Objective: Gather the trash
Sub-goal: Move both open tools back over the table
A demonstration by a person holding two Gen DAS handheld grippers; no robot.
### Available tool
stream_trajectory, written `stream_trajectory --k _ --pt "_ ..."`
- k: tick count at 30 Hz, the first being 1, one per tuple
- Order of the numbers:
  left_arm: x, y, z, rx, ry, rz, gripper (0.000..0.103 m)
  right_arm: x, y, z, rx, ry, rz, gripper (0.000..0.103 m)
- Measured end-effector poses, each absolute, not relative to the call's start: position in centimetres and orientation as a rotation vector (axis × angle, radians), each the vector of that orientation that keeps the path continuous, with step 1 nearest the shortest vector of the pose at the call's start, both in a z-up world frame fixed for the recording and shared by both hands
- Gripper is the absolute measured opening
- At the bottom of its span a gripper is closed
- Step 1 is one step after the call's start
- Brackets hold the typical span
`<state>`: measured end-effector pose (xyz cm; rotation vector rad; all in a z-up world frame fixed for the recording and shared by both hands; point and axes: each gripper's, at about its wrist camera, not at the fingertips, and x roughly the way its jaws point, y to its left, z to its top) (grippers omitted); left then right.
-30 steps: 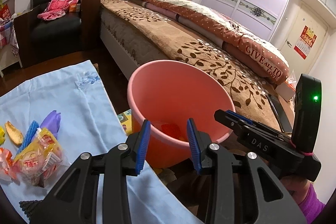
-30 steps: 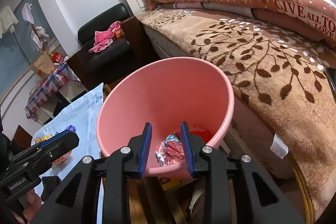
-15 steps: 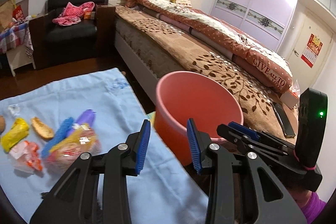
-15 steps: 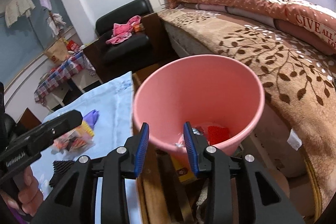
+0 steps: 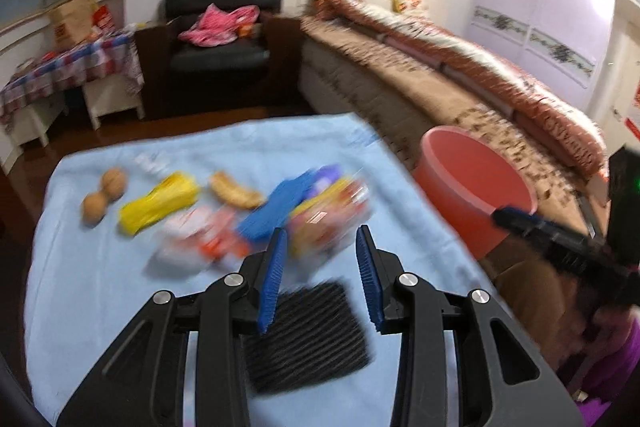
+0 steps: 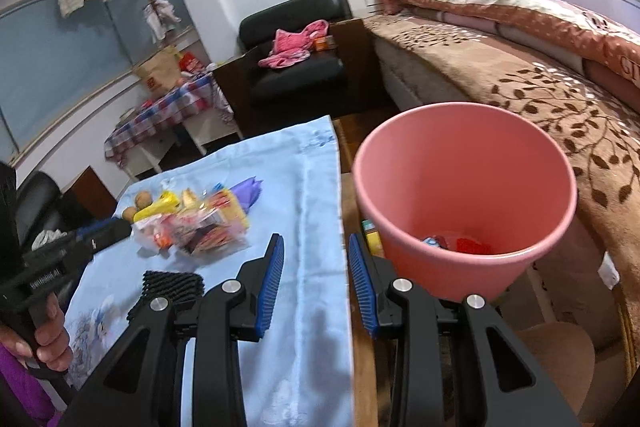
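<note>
Left gripper [image 5: 320, 277] spread, nothing between pads; right gripper [image 6: 316, 283] likewise spread and empty, aimed at bare blue cloth [image 6: 316, 187] edge; trash pile [image 6: 192, 223] on cloth, left of pink bin [image 6: 466, 203]; clear snack bag [image 5: 328, 217] overlaps blue wrapper [image 5: 276, 211], so may snag two or slip; left view blurred, perhaps misjudging reach; black mesh pad [image 5: 306, 331] just under pads, easily grabbed instead; walnuts [image 5: 104, 195] may roll if cloth dragged.
</note>
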<state>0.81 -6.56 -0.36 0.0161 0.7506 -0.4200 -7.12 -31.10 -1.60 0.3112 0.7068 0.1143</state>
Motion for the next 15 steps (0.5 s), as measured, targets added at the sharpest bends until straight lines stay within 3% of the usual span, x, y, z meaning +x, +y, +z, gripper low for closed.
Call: stream_trajectory --k 15 --pt "2.5 -1.3 -3.2 -0.069 0.836 -0.243 0.036 -6.4 -29.4 -2.9 0.290 0.762 0.175 0.033"
